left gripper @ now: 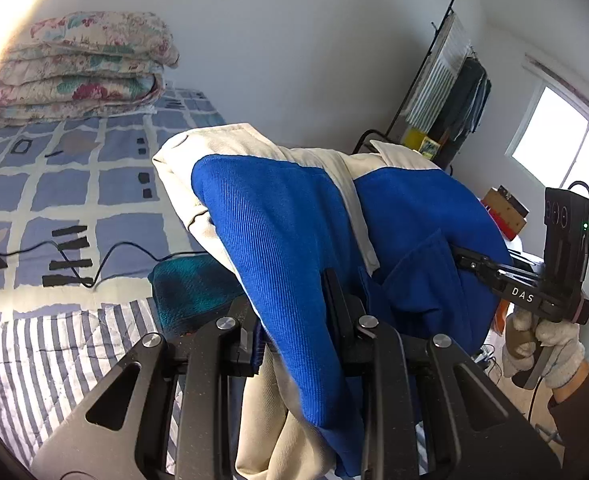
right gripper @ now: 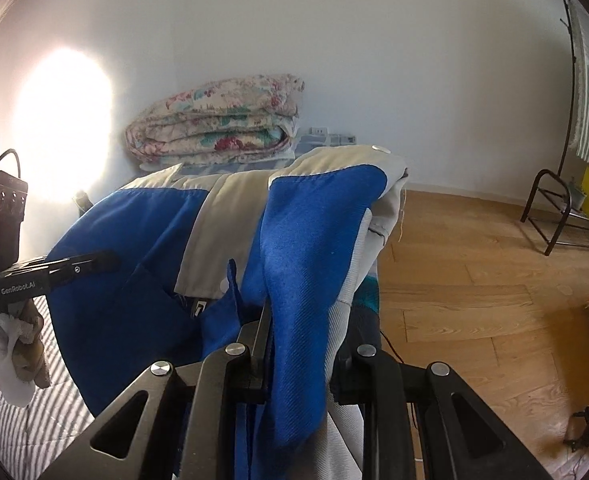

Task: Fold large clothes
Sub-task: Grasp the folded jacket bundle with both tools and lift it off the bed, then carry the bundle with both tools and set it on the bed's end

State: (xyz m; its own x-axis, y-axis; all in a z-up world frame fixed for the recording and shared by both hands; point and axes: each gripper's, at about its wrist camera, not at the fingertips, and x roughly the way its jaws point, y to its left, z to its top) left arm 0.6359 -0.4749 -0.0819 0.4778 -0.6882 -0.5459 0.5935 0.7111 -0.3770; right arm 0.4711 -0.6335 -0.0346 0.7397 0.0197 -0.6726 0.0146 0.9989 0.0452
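Observation:
A large blue and cream jacket (left gripper: pixel 286 216) is held up in the air above the bed, bunched between both grippers. My left gripper (left gripper: pixel 294 316) is shut on a fold of the jacket's blue and cream cloth. My right gripper (right gripper: pixel 302 332) is shut on another fold of the same jacket (right gripper: pixel 314 240). The right gripper also shows in the left wrist view (left gripper: pixel 470 260), its tips pressed into the blue cloth. The left gripper shows in the right wrist view (right gripper: pixel 102 260), likewise at the jacket's side.
A bed with a blue checked sheet (left gripper: pixel 66 184) and a striped quilt (left gripper: pixel 34 368) lies below. A folded floral quilt (left gripper: pixel 82 68) sits at its far end. A teal cloth (left gripper: pixel 190 292) and black cables (left gripper: pixel 106 256) lie on the bed. A clothes rack (left gripper: pixel 446 92) stands on the wooden floor (right gripper: pixel 474 280).

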